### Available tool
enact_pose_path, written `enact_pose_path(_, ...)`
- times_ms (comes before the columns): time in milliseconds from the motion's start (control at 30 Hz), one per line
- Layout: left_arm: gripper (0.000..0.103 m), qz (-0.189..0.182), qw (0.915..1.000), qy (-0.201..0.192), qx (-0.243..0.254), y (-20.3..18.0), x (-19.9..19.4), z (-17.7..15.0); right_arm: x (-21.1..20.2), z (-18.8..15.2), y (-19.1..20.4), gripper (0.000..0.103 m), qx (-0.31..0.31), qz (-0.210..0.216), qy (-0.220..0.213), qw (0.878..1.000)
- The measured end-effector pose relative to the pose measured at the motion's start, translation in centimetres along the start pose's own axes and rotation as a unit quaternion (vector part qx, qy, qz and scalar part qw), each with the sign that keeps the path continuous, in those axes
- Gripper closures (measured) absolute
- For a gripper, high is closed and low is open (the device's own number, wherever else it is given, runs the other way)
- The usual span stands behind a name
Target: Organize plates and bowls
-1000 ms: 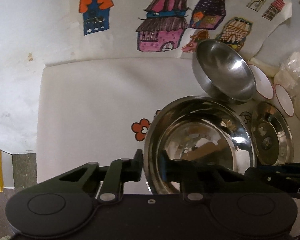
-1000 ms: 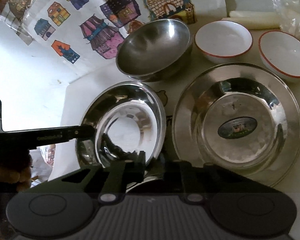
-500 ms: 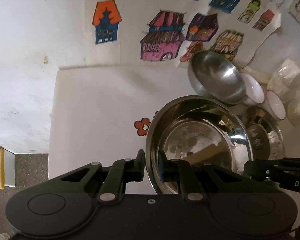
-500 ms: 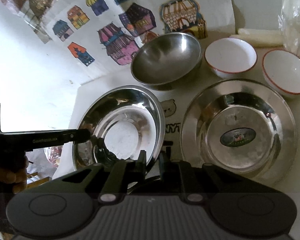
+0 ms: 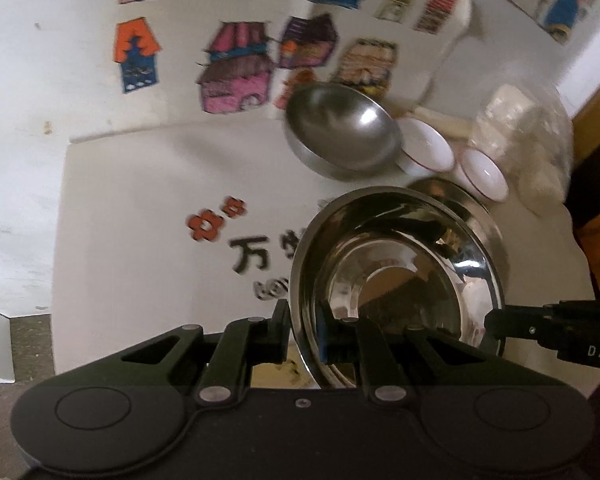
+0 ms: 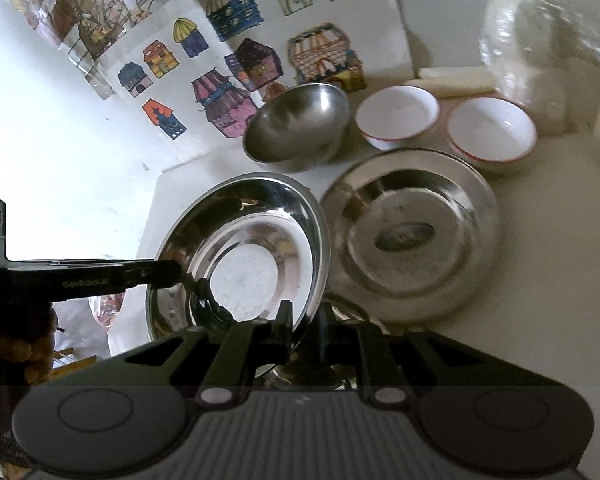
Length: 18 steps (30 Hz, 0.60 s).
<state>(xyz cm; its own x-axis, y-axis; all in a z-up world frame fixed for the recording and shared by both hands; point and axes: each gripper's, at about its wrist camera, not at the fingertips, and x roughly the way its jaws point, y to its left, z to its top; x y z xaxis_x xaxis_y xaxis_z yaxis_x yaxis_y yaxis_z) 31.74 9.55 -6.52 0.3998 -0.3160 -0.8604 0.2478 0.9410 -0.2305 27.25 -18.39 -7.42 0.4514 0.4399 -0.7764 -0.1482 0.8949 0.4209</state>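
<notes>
Currently the steel plate (image 6: 244, 248) hangs above the table (image 5: 148, 216) beside a second plate (image 6: 412, 236), its rim pinched on opposite sides by the nearly closed left gripper (image 5: 305, 340) and right gripper (image 6: 305, 326); rigid, light, slick, so grip squarely.

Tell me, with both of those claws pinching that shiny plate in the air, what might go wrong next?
The left gripper and right gripper each pinch only the thin rim of the steel plate, so the slick metal might slip out. The plate is also tilted; if either hand pulls unevenly, it could twist free. The second steel plate and the steel bowl sit close beside it, so a drop would probably knock them.
</notes>
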Motion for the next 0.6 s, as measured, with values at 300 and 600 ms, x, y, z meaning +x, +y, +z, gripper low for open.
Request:
enact_pose_path(300, 0.089, -0.012, 0.9979, 0.038, 0.051, -3.0, -0.3, -2.9, -2.8, -2.9, -1.5, 0.088, 0.000, -0.008, 0.020, 1.000)
enact_pose_path(600, 0.088, -0.007, 0.9934, 0.074, 0.087, -4.8, 0.2, -5.5, -3.7, -4.6, -2.3, 0.088, 0.000, -0.018, 0.046, 0.999)
